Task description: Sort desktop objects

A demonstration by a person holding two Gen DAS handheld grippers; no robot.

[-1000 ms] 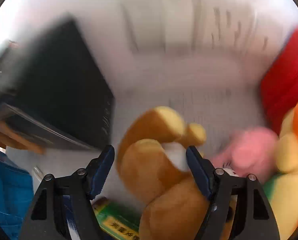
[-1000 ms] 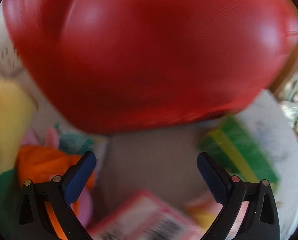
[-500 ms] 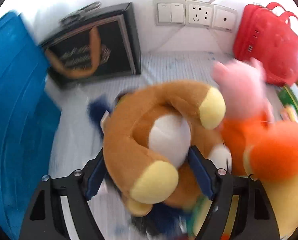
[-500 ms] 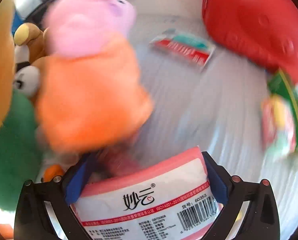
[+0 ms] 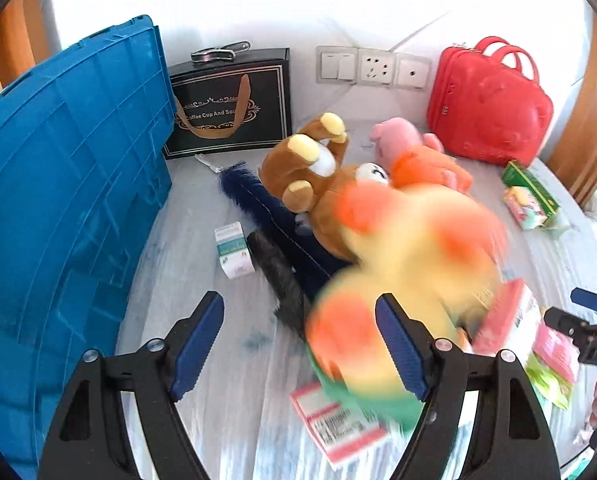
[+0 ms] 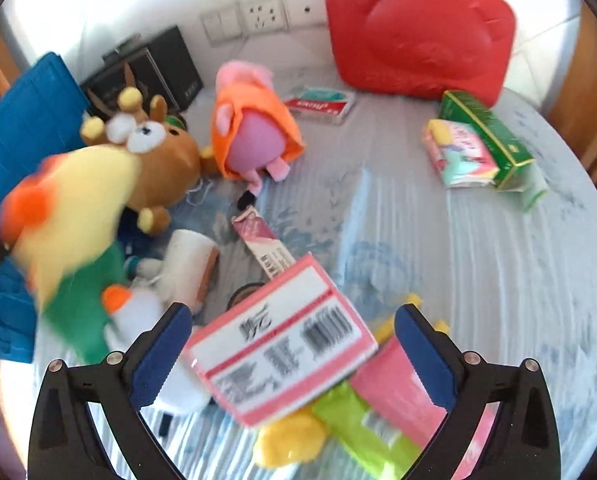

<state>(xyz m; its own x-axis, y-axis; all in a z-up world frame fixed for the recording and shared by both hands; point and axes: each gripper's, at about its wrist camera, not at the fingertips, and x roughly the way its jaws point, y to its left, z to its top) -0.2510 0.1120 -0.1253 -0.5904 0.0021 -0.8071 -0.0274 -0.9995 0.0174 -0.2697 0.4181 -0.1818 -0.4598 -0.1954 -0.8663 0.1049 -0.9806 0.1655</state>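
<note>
Plush toys lie on the round table: a brown bear (image 5: 318,176) (image 6: 158,160), a pink pig in orange (image 5: 418,152) (image 6: 254,136) and a blurred yellow, orange and green plush (image 5: 406,264) (image 6: 66,208). My left gripper (image 5: 300,340) is open and empty, the yellow plush blurred by its right finger. My right gripper (image 6: 292,352) is open above a pink tissue pack (image 6: 282,344) lying between its fingers. It shows at the left wrist view's right edge (image 5: 590,320).
A blue crate (image 5: 58,200) stands at the left, a black gift bag (image 5: 234,104) and red case (image 5: 490,104) (image 6: 418,28) at the back. A green box (image 6: 486,132), tissue packs (image 6: 458,152), a small carton (image 5: 234,248) and dark furry strips (image 5: 266,216) lie on the table (image 6: 458,260).
Both grippers have pulled back and up from the pile. My left gripper no longer has the brown bear between its fingers; the bear lies farther back on the table.
</note>
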